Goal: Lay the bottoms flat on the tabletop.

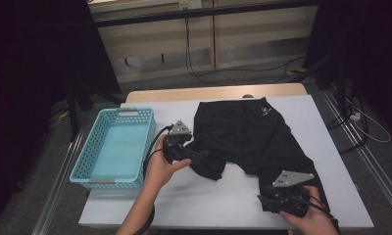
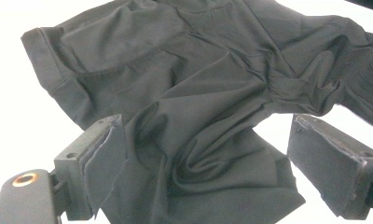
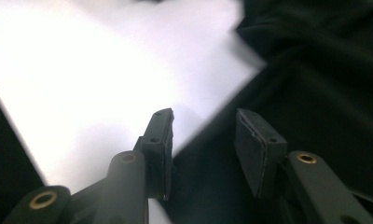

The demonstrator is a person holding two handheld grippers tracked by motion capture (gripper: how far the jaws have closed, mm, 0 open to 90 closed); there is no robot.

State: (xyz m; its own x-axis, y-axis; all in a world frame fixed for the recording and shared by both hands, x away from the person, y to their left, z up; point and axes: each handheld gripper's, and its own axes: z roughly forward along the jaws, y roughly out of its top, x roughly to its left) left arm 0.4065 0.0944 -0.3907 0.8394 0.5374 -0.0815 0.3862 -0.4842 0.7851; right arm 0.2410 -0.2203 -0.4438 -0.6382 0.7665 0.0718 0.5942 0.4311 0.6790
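Observation:
A pair of black shorts (image 1: 253, 132) lies spread on the white table (image 1: 199, 200), with a small white logo near the far edge. My left gripper (image 1: 203, 155) is at the near left leg of the shorts. In the left gripper view its jaws stand wide open, with rumpled black fabric (image 2: 198, 93) lying between them. My right gripper (image 1: 268, 199) sits at the near right hem by the table's front edge. Its jaws (image 3: 203, 135) are open, straddling the border between the dark cloth (image 3: 324, 93) and the white table top (image 3: 91, 70).
A light blue plastic basket (image 1: 106, 181) stands on the table's left end, with nothing in it. The floor beyond has cables (image 1: 218, 73) and dark stands at both sides. The table's front edge runs just below my right gripper.

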